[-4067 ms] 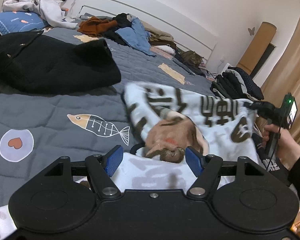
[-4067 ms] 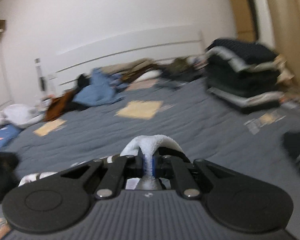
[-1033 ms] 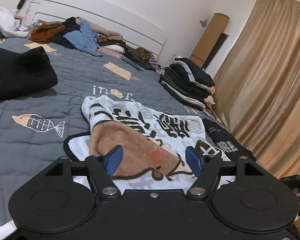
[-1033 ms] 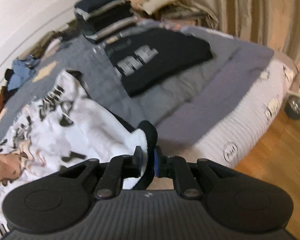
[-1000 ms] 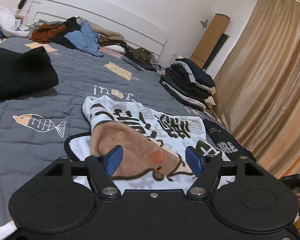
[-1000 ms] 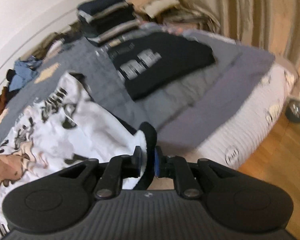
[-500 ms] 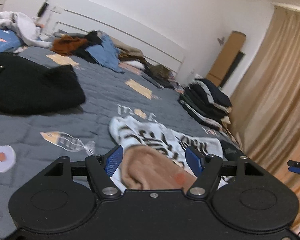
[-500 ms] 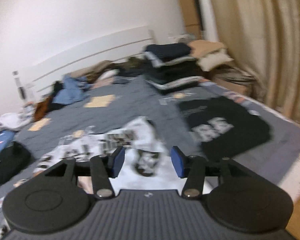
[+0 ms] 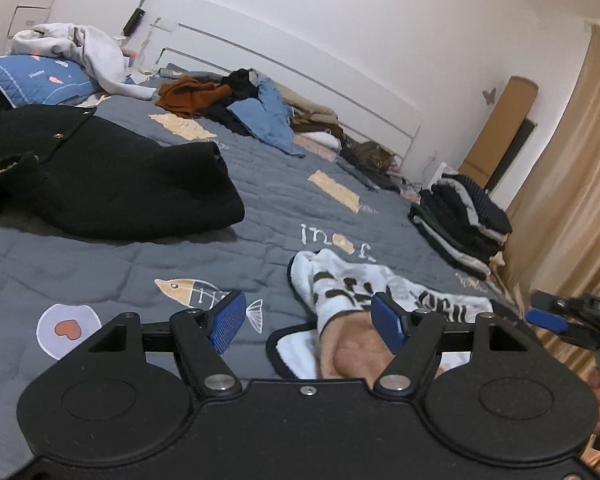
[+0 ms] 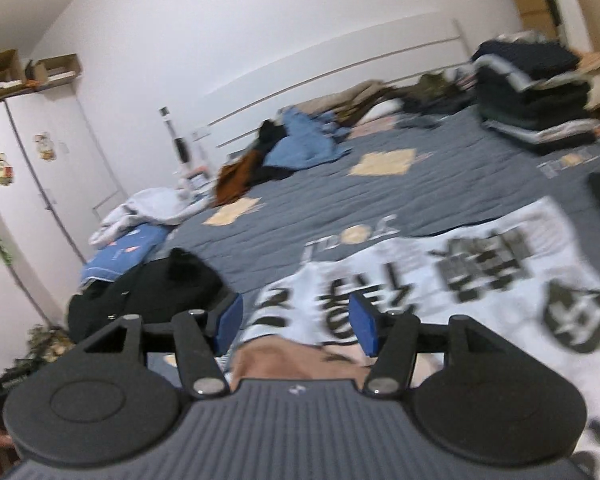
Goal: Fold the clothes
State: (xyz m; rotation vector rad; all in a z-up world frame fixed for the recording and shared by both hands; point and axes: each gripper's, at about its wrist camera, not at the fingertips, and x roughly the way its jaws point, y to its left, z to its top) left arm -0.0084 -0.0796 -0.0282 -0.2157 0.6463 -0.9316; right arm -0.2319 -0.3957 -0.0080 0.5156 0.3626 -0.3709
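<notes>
Clothes here means chiefly the white fleece garment with bold black lettering and a tan patch (image 9: 352,288), which lies spread on the grey quilted bed (image 9: 140,264), just ahead of both tools and near the bed's front edge. In the right wrist view it fills the lower right of the frame (image 10: 480,276), its lettered panel flat and facing up, though motion blur hides the finer detail.

The left tool (image 9: 308,318) hangs over the garment's near left part with its blue pads well apart and nothing between them. The right tool (image 10: 296,322) is above the same garment; its jaws are opening, and no cloth sits between the pads.

By its look the fabric is thick, soft and plush, so it should be light but limp: it will sag and drape from any single pinch, and a thick fold may spring back open. The dark-trimmed edge by the tan patch and the outer corners look like the best places to pinch, one tool at each, so the layer lifts evenly.

Beyond it lie a rumpled black coat (image 9: 100,176) and a neat stack of dark folded clothes (image 9: 460,220) near the beige curtain (image 9: 572,184).
</notes>
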